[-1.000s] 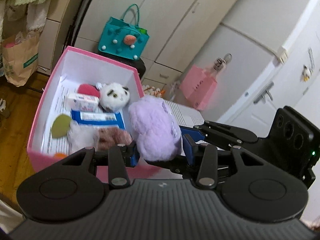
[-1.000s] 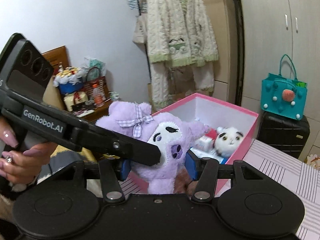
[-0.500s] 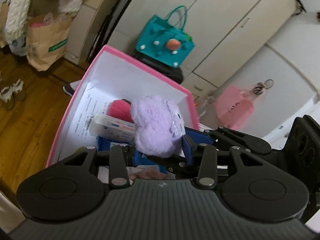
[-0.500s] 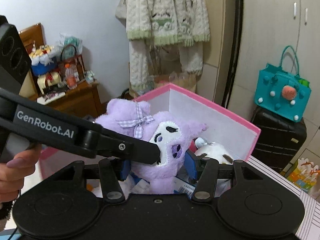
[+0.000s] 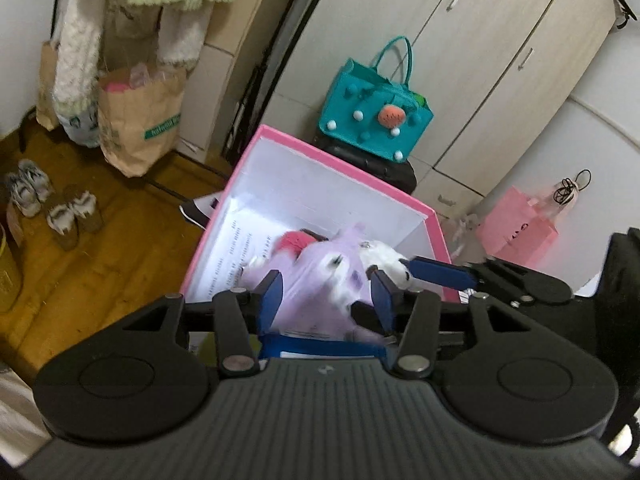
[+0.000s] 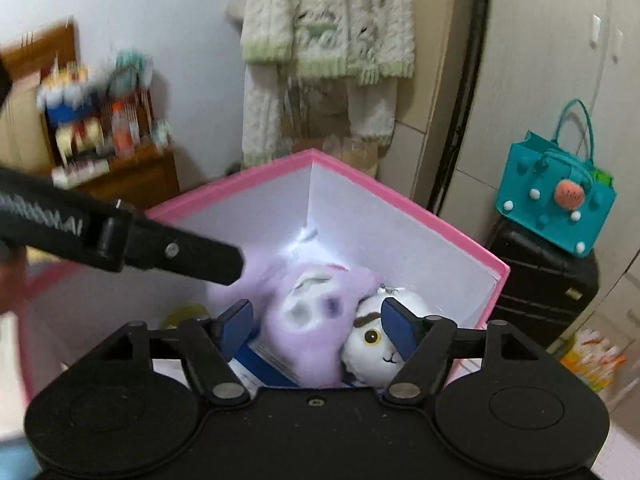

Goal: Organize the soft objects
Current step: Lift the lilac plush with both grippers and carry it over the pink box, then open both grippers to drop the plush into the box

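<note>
The purple plush [image 5: 316, 284] lies blurred inside the pink box [image 5: 340, 160], low among its contents. My left gripper [image 5: 326, 298] hangs over it with its jaws opening, and the blue pads do not press on it. In the right wrist view the purple plush [image 6: 312, 312] rests next to a white plush [image 6: 372, 336] in the pink box [image 6: 400, 196]. My right gripper [image 6: 318, 322] straddles both, its jaws opening and clear of the purple fur. A red plush [image 5: 294, 240] and a blue packet [image 5: 320, 346] also lie in the box.
A teal bag [image 5: 376, 120] sits on a black suitcase [image 5: 384, 164] behind the box. A paper bag [image 5: 140, 120] and slippers [image 5: 72, 216] are on the wooden floor at left, a pink bag [image 5: 516, 228] at right. A knit cardigan [image 6: 328, 40] hangs beyond.
Both grippers carried the purple plush over the box and lowered it. Their jaws have spread and the plush has dropped out of the grip onto the box's contents.
</note>
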A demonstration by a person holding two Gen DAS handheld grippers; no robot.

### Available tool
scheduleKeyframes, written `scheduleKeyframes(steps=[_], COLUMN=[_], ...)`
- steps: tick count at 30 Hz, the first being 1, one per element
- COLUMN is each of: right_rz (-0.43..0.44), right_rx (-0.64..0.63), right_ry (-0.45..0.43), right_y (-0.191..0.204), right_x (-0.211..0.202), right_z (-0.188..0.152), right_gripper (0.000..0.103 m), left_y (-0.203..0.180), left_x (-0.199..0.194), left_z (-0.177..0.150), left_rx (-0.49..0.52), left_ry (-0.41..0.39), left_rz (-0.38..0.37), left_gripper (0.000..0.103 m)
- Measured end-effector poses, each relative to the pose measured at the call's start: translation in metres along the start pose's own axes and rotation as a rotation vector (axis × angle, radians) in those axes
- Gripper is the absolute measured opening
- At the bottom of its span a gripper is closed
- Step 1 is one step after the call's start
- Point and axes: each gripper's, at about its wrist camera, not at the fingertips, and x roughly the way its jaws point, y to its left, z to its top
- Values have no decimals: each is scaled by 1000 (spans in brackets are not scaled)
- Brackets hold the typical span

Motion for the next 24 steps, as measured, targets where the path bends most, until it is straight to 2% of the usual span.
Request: scheduleKeyframes(steps=[8,16,24], right_rz=[84,17,-74], right_rx=[231,246,236], right_ry=[-88,-146,-209], right_y=[-22,-20,-13], right_x=[-48,-98,-144], right_z=[-21,-45,-57], right_gripper=[76,76,79], left_y=[-20,-45,-87], left_x=[-36,-67,-104], left_z=[-14,-30,-55], left_rx=[95,179,337], left_ry=[-92,-115,-201], left_rz=[31,30,49], left_gripper=[54,57,60])
